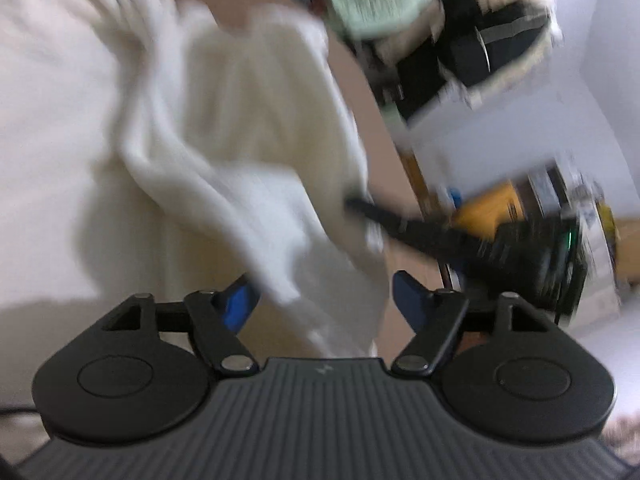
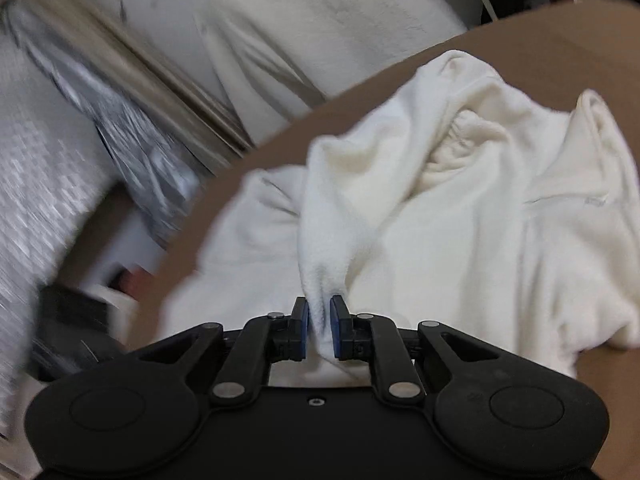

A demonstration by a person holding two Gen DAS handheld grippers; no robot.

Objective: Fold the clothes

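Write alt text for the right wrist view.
The right gripper is shut on a pinched fold of a crumpled white garment lying on a brown table. Blurred silver and pale shapes fill the left side beyond the table's edge.

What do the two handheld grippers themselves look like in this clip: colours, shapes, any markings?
Both look the same build. The left gripper has a dark grey ribbed body with a small pale logo, round black discs at each side, black linkage arms with silver pivot pins, and blue finger pads. The right gripper shows the same black discs, links, silver pins and blue pads, with a small screw at centre.
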